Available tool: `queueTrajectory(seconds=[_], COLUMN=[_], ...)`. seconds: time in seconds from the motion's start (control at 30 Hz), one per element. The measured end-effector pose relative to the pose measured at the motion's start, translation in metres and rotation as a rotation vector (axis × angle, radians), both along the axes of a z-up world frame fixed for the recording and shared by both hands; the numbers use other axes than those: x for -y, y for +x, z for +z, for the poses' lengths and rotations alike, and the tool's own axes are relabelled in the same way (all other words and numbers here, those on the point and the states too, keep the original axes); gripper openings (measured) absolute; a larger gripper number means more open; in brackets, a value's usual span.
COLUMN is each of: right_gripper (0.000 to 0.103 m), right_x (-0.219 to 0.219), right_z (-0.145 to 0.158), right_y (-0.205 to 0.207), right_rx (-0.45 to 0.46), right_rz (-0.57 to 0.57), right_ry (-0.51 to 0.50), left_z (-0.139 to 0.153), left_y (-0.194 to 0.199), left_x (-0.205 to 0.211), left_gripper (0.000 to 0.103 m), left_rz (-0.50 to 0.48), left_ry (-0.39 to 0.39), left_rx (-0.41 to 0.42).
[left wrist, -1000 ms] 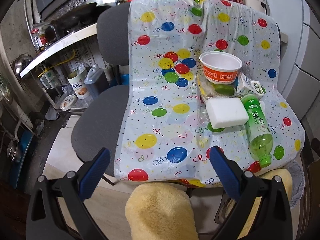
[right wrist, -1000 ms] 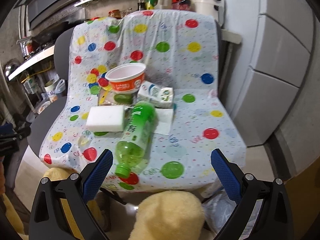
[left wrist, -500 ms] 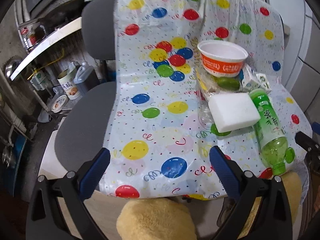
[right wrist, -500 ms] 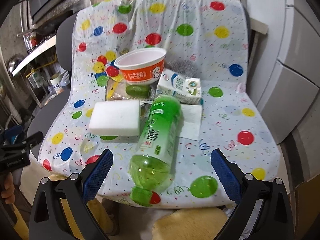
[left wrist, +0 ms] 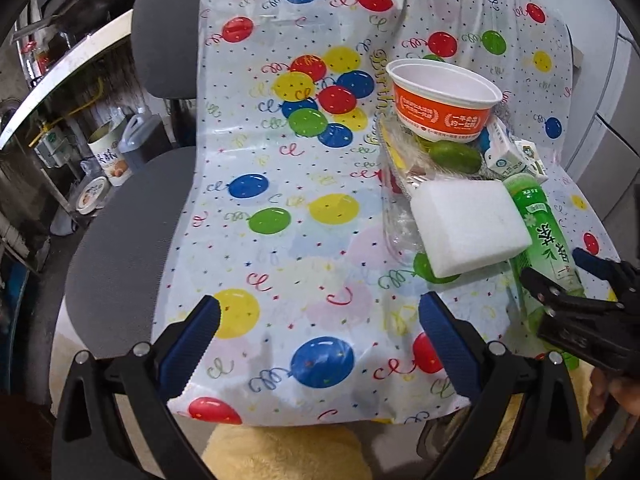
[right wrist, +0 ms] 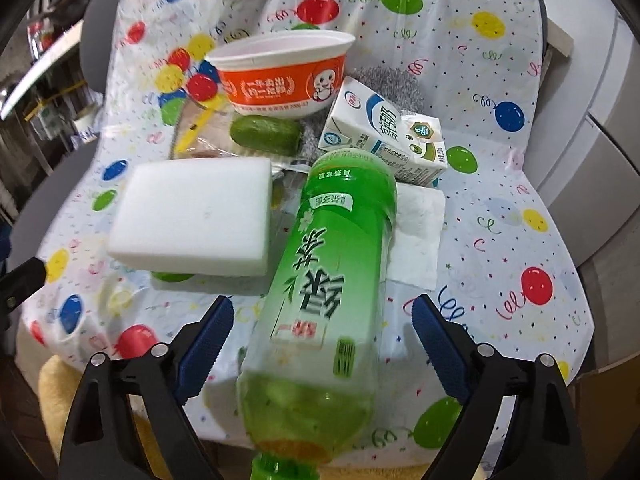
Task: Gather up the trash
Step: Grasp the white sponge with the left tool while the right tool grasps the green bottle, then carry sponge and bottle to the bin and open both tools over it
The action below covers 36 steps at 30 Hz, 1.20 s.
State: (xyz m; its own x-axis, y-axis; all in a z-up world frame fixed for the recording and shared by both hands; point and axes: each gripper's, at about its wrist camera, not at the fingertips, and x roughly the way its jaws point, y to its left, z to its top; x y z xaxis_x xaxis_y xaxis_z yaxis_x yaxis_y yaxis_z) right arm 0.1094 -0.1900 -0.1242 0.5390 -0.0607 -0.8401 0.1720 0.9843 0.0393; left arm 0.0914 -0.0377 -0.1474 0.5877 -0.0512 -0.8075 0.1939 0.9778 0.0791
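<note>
A green tea bottle lies on a balloon-print plastic sheet with its cap toward me. My right gripper is open, with a finger on each side of the bottle's lower body, not touching it. In the left wrist view the bottle and the right gripper show at the right. Beside the bottle lie a white sponge block, an orange-and-white paper bowl, a green lime, a milk carton and a white napkin. My left gripper is open and empty over the sheet's front edge.
The sheet covers a grey chair. A crumpled clear wrapper lies under the bowl and sponge. Yellow fleece shows below the front edge. Kitchen shelves and tins stand at the left, white cabinets at the right.
Both grippers moved forward toward the chair. The right gripper closed in until its open fingers came alongside the bottle. It now shows in the left wrist view.
</note>
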Motion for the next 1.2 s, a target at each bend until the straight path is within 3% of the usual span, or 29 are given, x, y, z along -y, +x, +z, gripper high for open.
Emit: queueTrajectory(seconds=[0.33,0.5,0.57,0.7,0.8,0.83,0.9,0.97,1.2], right_gripper=[0.062,0.06,0.06,0.06,0.06,0.06,0.06,0.06,0.06], right_x=[0.04,0.067,0.076,0.09,0.095,0.097,0.098,0.1,0.103], right_z=[-0.004,-0.004,-0.001,0.004,0.008,0.009,0.012,0.013,0.017], right_y=[-0.024,-0.039,-0.044,-0.054,-0.059,-0.062,-0.065,-0.068,-0.072], right_rx=[0.004,0.056,0.079,0.108,0.118,0.124,0.136,0.144,0.17], right_rz=[-0.037,-0.039,-0.056,-0.073,-0.066,-0.061,-0.053,-0.048,-0.077], right_ry=[0.011,0.113,0.131,0.154,0.154,0.155,0.163,0.166,0.186], left_z=[-0.001,-0.009,-0.013,-0.032,-0.042,-0.043,-0.043,-0.042,-0.017], left_y=[-0.003,0.003,0.006,0.009,0.014,0.016,0.021,0.024,0.015], left_x=[0.048,0.087,0.101,0.128,0.126,0.122,0.115,0.112,0.102], left_gripper=[0.096,0.092,0.092,0.092,0.091,0.089,0.068,0.054,0.041], left_rz=[-0.138,-0.215,-0.218,-0.199,-0.203,-0.205,-0.212,-0.236,-0.279], left_ry=[-0.021,-0.038,-0.005,0.168,0.175,0.164,0.145,0.123,0.003], left_rx=[0.006,0.005,0.014,0.059,0.048,0.05,0.05,0.062,0.12])
